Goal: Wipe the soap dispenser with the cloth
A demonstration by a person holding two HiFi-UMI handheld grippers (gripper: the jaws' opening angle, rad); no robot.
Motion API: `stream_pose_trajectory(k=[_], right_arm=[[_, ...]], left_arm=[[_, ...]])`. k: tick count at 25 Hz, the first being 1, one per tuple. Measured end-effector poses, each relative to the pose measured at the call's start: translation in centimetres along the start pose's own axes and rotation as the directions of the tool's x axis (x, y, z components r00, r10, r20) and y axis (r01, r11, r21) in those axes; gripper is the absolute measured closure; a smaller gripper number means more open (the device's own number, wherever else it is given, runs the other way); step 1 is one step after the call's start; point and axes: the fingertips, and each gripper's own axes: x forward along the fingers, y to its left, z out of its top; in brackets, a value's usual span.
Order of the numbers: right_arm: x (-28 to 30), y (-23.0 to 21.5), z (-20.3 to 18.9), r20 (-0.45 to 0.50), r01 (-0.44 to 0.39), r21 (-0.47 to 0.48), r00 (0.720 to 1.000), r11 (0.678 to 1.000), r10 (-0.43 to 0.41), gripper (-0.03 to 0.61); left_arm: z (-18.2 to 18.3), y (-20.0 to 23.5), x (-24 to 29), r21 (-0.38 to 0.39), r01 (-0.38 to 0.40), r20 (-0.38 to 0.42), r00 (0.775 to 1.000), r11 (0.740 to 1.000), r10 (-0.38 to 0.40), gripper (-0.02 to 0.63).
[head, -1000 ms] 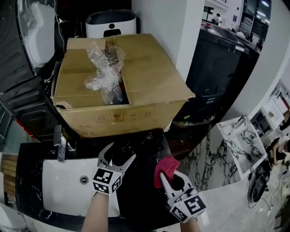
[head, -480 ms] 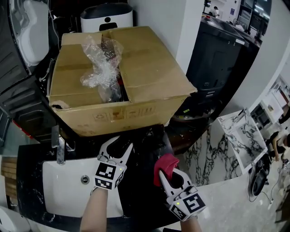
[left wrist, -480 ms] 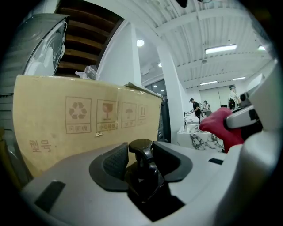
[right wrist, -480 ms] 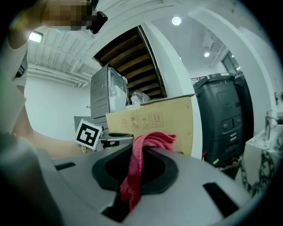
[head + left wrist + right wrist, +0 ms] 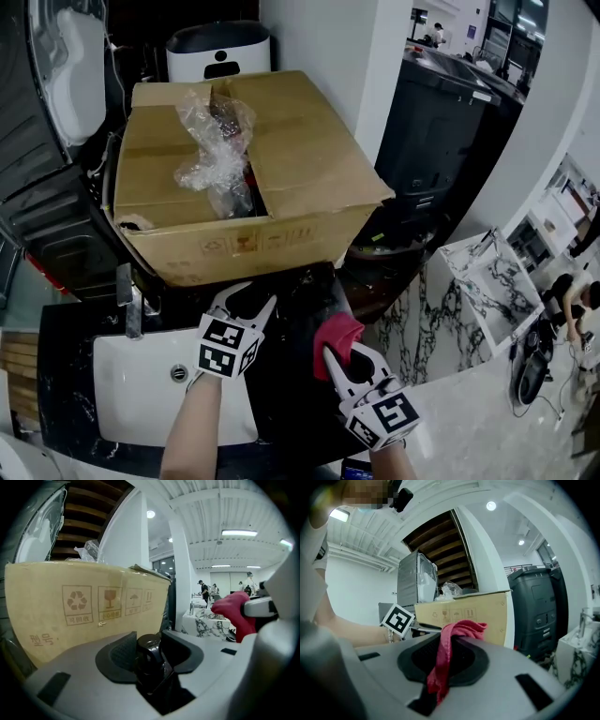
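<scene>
You have one black soap dispenser (image 5: pixel 150 656), standing before the one cardboard box (image 5: pixel 281 159), and one red cloth (image 5: pixel 443 665). Your left gripper (image 5: pixel 246 302) has just closed its jaws partway and clamps the dispenser's pump head. Your right gripper (image 5: pixel 344 352) pinches the cloth, jaws nearly together.

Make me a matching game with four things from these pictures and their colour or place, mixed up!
1. cloth
2. soap dispenser
3. cardboard box
4. sink

A. white
B. clamped in the left tool
C. brown, crumpled plastic on top
D. red, clamped in the right tool

Pairs: 1-D, 2-B, 3-C, 4-A

The left tool's jaws have just been closing, with the soap dispenser between them.
</scene>
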Motion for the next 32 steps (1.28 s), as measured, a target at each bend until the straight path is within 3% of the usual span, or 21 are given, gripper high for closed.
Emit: stream_pose_trajectory(k=[12, 17, 20, 24, 29, 31, 32], right_arm=[[-1.7, 1.5, 2.4, 0.038, -0.008, -0.033, 0.999, 0.999, 0.01, 0.528], [-2.0, 1.6, 2.4, 0.034, -0.001, -0.042, 0.999, 0.999, 0.003, 0.528], [-2.2, 1.6, 2.4, 0.035, 0.01, -0.037, 0.999, 0.999, -0.008, 0.528], [-2.6, 1.8, 1.8, 0.025, 0.021, -0.024, 0.999, 0.999, -0.02, 0.528], [-3.2, 2.0, 0.8, 0.0, 0.033, -0.019, 0.999, 0.999, -0.033, 0.528], [-3.5, 2.1, 0.4, -0.01, 0.037, -0.011, 0.999, 0.999, -0.037, 0.528], [-3.5, 2.1, 0.1, -0.017, 0.037, -0.008, 0.999, 0.999, -0.037, 0.528]], left_arm=[[-1.1, -0.4, -0.2, 0.06, -0.035, -0.069, 0.997, 0.998, 0.039, 0.439], [-1.1, -1.0, -1.2, -0.034, -0.007, -0.115, 0.993, 0.999, 0.003, 0.446], [-1.4, -1.4, -2.2, -0.142, -0.005, -0.142, 0.99, 0.99, -0.015, 0.446], [-1.7, -1.7, -3.7, -0.337, 0.006, -0.143, 0.988, 0.941, -0.058, 0.446], [-2.4, -3.5, -5.7, -0.575, 0.053, -0.11, 0.984, 0.816, -0.142, 0.448], [-2.6, -4.8, -6.4, -0.59, 0.082, -0.088, 0.982, 0.803, -0.165, 0.449], [-2.6, -5.4, -6.6, -0.569, 0.103, -0.075, 0.981, 0.816, -0.177, 0.449]])
